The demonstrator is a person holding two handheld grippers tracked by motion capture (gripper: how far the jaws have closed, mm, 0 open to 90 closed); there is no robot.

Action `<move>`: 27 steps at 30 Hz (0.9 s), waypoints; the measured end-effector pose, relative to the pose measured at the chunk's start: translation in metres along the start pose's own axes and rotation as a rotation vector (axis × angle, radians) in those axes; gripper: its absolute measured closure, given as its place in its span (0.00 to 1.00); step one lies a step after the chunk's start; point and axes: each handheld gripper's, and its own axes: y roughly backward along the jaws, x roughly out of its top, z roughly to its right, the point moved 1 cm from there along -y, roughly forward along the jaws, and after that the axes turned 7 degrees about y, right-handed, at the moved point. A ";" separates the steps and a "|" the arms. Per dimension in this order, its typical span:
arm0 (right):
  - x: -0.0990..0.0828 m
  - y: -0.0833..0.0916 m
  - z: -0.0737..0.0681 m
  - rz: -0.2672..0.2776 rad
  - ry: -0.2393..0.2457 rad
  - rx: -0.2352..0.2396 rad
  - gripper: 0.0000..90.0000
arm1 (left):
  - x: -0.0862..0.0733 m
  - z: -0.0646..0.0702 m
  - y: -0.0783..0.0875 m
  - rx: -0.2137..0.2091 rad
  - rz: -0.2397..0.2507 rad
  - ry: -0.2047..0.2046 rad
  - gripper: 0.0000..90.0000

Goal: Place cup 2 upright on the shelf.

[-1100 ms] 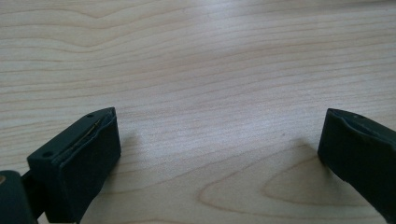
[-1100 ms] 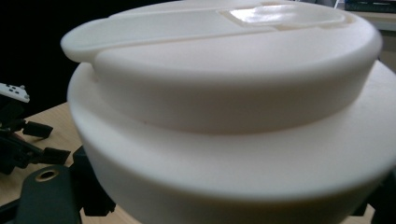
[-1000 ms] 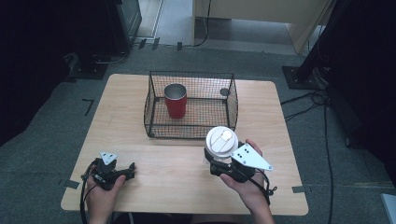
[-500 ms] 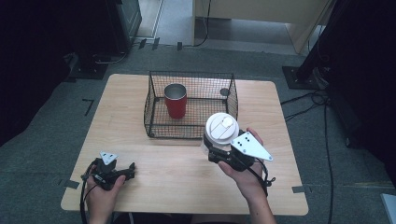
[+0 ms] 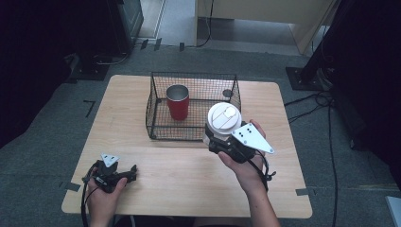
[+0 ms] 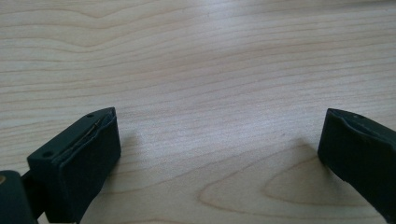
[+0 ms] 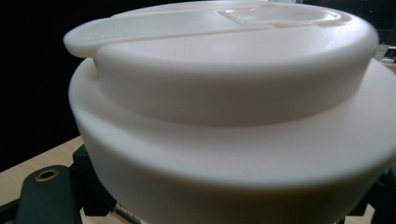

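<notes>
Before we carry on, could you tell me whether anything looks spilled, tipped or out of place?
Nothing stands out. The red cup stands upright in the wire basket, the white lidded cup is held upright by the right gripper with its lid on, and the table shows no spill.

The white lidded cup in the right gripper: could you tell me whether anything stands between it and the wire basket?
Only the wire basket's own near wall. The white lidded cup, held by the right gripper, is at its front right corner. Inside, the red cup stands left.

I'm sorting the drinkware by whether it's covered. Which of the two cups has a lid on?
The white cup held in the right gripper carries a white lid; the red metal cup in the black wire basket stands open-topped.
</notes>
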 end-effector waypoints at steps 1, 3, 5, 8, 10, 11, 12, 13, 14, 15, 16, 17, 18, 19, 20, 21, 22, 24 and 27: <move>0.003 -0.003 0.001 0.010 0.006 -0.009 0.18 | 0.000 0.000 0.000 0.000 0.000 0.000 0.00; 0.005 -0.005 0.002 0.013 0.008 -0.017 0.18 | 0.000 0.000 0.000 0.000 0.000 0.000 0.00; 0.008 -0.008 0.003 0.017 0.016 -0.022 0.18 | 0.000 0.000 0.000 0.000 0.000 0.000 0.00; 0.012 -0.013 0.005 0.027 0.020 -0.029 0.18 | 0.000 0.000 0.000 0.000 0.000 0.000 0.00; 0.015 -0.017 0.006 0.033 0.016 -0.030 0.18 | 0.000 0.000 0.000 0.001 0.000 0.000 0.00; 0.017 -0.019 0.007 0.034 0.014 -0.031 0.18 | 0.000 0.000 0.000 0.000 0.000 0.000 0.00; 0.017 -0.019 0.007 0.034 0.014 -0.031 0.18 | 0.000 0.000 0.000 0.000 0.000 0.001 0.00; 0.020 -0.023 0.009 0.040 0.017 -0.037 0.18 | 0.000 0.000 0.000 0.000 0.000 0.001 0.00; 0.020 -0.023 0.009 0.040 0.017 -0.037 0.18 | 0.000 0.000 0.000 0.000 0.000 0.001 0.00; 0.022 -0.029 0.011 0.040 0.020 -0.042 0.18 | 0.000 0.000 0.000 0.000 0.000 0.001 0.00; 0.022 -0.029 0.011 0.040 0.020 -0.042 0.18 | 0.000 0.000 0.000 0.000 0.000 0.001 0.00; 0.023 -0.031 0.011 0.038 0.019 -0.046 0.18 | 0.000 0.000 0.000 0.000 0.000 0.001 0.00; 0.025 -0.037 0.014 0.039 0.018 -0.053 0.18 | 0.000 0.000 0.000 0.000 0.000 0.001 0.00; 0.025 -0.040 0.015 0.039 0.017 -0.055 0.18 | 0.000 0.000 0.000 0.000 0.000 0.001 0.00; 0.026 -0.043 0.015 0.038 0.012 -0.058 0.18 | 0.000 0.000 0.000 0.000 0.000 0.001 0.00; 0.026 -0.043 0.015 0.038 0.012 -0.058 0.18 | 0.000 0.000 0.000 0.000 0.000 0.001 0.00; 0.025 -0.050 0.016 0.041 0.008 -0.064 0.18 | 0.000 0.000 0.000 0.000 0.000 0.001 0.00; 0.024 -0.052 0.017 0.037 0.007 -0.069 0.18 | 0.000 0.000 0.000 0.000 0.000 0.001 0.00; 0.019 -0.065 0.019 0.027 0.000 -0.081 0.18 | 0.000 0.000 0.000 0.000 0.001 0.001 0.00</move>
